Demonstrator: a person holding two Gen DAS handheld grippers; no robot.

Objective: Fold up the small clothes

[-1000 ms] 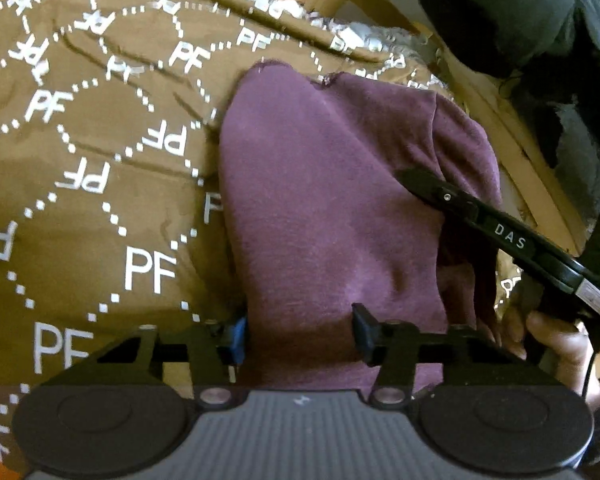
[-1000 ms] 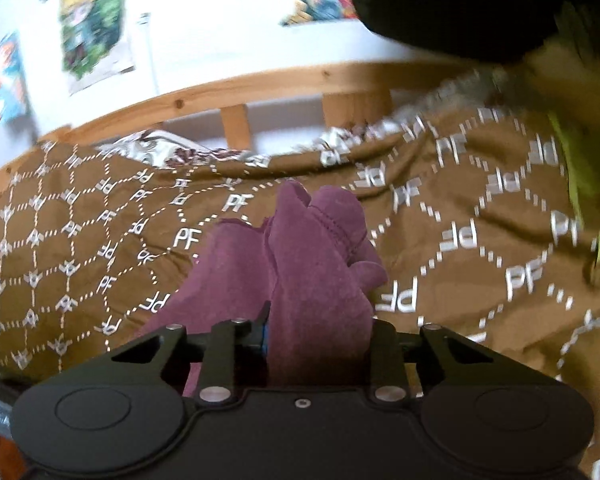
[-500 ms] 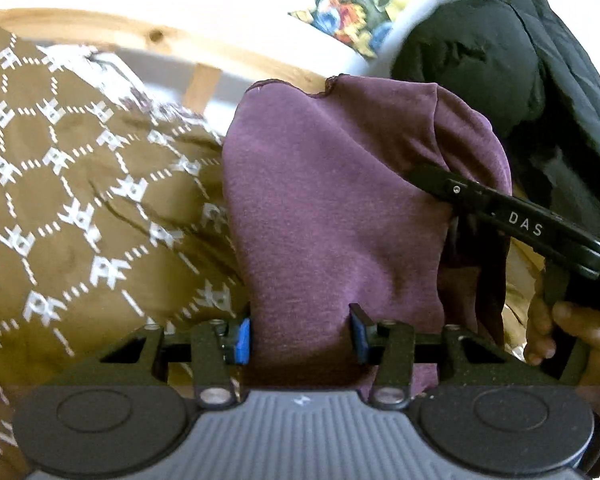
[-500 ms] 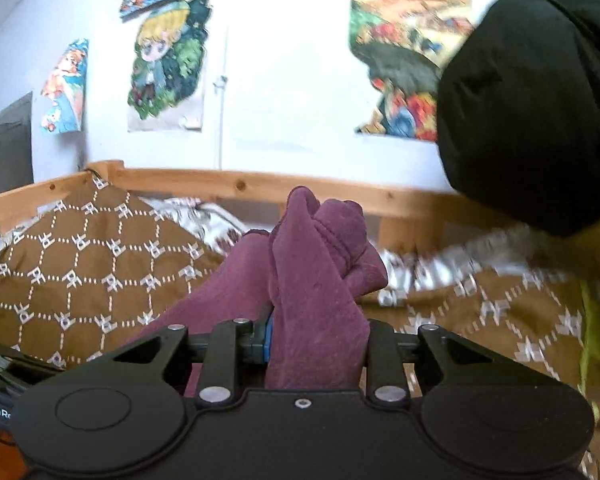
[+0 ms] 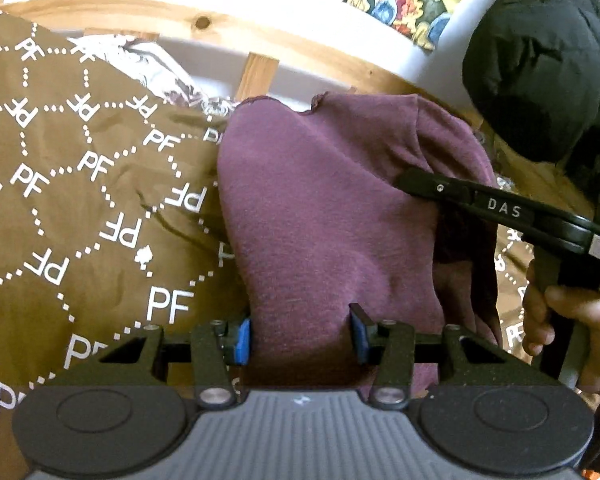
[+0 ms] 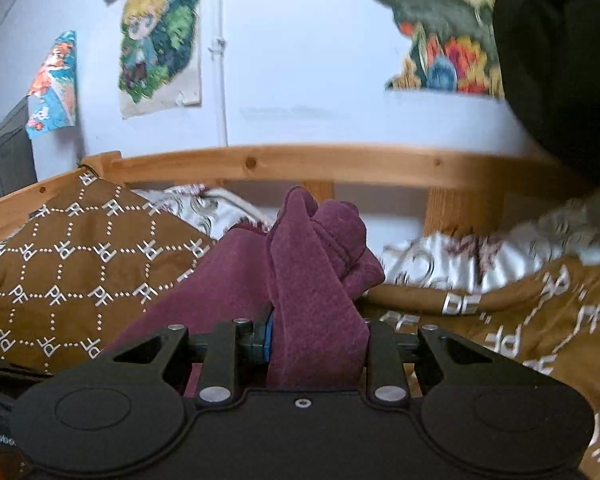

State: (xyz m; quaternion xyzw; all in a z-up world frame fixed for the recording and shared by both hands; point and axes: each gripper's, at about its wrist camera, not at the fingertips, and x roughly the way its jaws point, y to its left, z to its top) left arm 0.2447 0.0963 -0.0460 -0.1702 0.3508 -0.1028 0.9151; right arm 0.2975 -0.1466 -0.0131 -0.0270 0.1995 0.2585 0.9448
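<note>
A small maroon garment [image 5: 320,208] hangs stretched between both grippers above a brown bedspread. My left gripper [image 5: 300,336] is shut on a wide fold of its near edge, the cloth filling the gap between the blue pads. My right gripper [image 6: 318,340] is shut on a bunched corner of the same maroon garment [image 6: 316,264], which sticks up past the fingers. In the left wrist view the right gripper [image 5: 416,182] comes in from the right side, held by a hand [image 5: 568,316], with cloth draped over its tip.
The brown bedspread [image 5: 80,208] with white "PF" lettering covers the bed below. A wooden bed rail [image 6: 340,164] runs along the far side, with a patterned pillow [image 6: 460,256] before it. A black jacket [image 5: 540,72] hangs at the right. Posters [image 6: 160,36] are on the wall.
Both grippers have lifted with the garment still in them; the views tilted up from the bedspread to the rail and wall. The cloth now hangs higher off the bed.
</note>
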